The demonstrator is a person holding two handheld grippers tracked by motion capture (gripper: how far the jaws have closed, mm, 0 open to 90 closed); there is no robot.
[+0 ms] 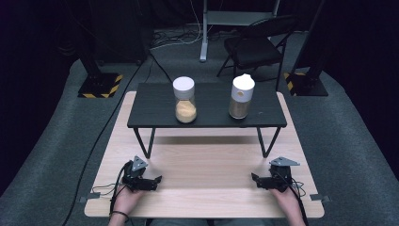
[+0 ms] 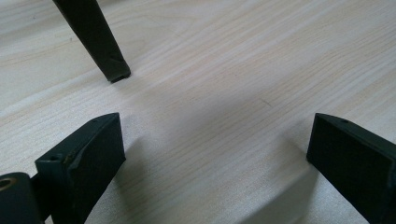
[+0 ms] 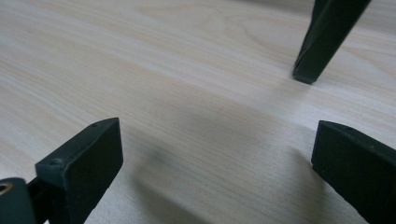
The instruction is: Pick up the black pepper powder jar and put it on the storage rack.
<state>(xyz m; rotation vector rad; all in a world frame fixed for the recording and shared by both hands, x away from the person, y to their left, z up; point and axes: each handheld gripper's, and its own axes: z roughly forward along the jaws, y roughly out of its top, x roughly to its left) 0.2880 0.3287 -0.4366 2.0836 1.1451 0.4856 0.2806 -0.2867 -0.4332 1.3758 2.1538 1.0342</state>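
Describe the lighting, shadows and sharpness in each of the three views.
High view: the wooden table is brightly lit while the surroundings sink into darkness; the picture is soft, so both jars look slightly blurred. Left gripper view: crisp wood grain, with soft shadows under the open left tool. Right gripper view: a diffuse shadow between the jaws of the open right tool; the nearest parts blur.

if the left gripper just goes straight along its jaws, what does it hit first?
Probably the bare wooden tabletop: the left gripper, open, tilts down at it. The black stand's leg sits off to one side.
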